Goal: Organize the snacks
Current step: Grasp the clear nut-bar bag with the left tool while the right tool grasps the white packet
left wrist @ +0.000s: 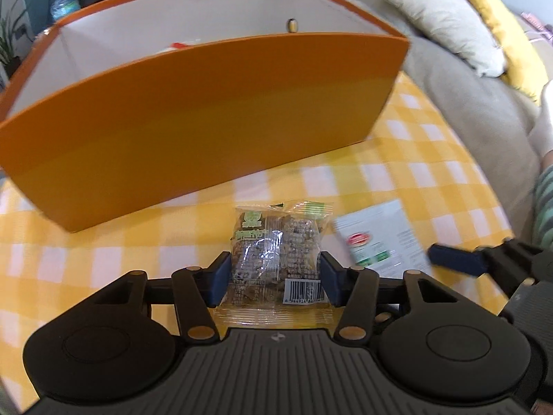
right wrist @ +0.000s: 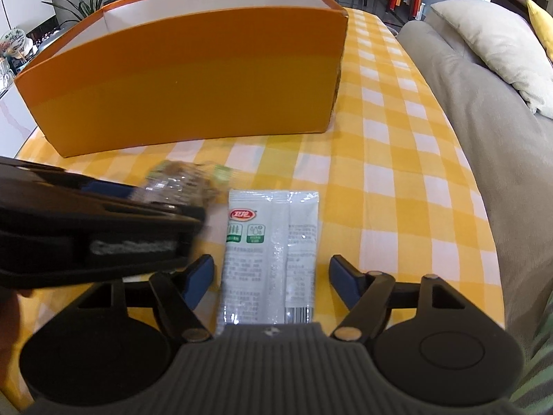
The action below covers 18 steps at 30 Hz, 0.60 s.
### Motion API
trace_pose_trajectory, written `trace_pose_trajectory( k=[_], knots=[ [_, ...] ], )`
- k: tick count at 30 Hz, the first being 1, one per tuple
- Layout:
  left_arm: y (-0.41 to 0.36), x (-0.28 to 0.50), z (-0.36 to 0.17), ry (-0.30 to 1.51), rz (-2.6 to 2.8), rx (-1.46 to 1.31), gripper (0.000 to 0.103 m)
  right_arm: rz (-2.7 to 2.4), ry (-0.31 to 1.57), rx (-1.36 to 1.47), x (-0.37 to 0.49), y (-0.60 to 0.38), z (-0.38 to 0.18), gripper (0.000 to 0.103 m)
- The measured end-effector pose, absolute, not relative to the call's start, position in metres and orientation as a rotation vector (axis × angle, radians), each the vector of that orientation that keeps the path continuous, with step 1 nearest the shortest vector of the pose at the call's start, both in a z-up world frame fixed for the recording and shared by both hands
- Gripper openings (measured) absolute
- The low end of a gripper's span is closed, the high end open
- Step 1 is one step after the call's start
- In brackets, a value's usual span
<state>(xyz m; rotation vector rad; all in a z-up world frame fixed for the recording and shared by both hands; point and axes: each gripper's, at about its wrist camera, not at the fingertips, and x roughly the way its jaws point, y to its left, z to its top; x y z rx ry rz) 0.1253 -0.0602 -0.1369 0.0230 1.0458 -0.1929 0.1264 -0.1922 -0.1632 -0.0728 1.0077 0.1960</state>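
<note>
My left gripper (left wrist: 274, 276) is shut on a clear packet of brown snack bars (left wrist: 276, 242), a short way before the orange box (left wrist: 207, 121). In the right wrist view the left gripper (right wrist: 103, 228) and its snack packet (right wrist: 183, 183) show at the left, blurred. My right gripper (right wrist: 271, 276) is open, its fingers either side of a white snack packet (right wrist: 273, 242) with a red logo that lies flat on the checked cloth. That white packet also shows in the left wrist view (left wrist: 380, 238), with a right gripper finger (left wrist: 456, 259) beside it. A white and red item (left wrist: 179, 45) lies inside the box.
The table has a yellow and white checked cloth (right wrist: 397, 173). The orange box (right wrist: 190, 79) stands across the far side, open on top. A grey sofa (right wrist: 501, 155) with a beige cushion (right wrist: 494, 41) lies along the right edge.
</note>
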Motion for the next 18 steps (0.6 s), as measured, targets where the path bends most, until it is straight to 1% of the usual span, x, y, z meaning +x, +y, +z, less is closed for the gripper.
trace_pose_trajectory(
  k=[6,10,13,18],
  knots=[
    [-0.0477,0.1191,-0.1371,1.046,-0.175,0.038,0.061,0.182,1.002,-0.074,0.1278,-0.1898,-0.1658,0.082],
    [-0.049,0.1201,-0.141,1.048,-0.171,0.047,0.064,0.178,0.999,-0.072,0.1281,-0.1895,-0.1667,0.083],
    [-0.0498,0.12,-0.1417,1.043,-0.168,0.045,0.065,0.177,0.997,-0.074,0.1283,-0.1892,-0.1672,0.082],
    [-0.0488,0.1184,-0.1429,1.018,-0.163,0.035,0.067,0.184,0.99,-0.077,0.1236,-0.1889,-0.165,0.074]
  ],
)
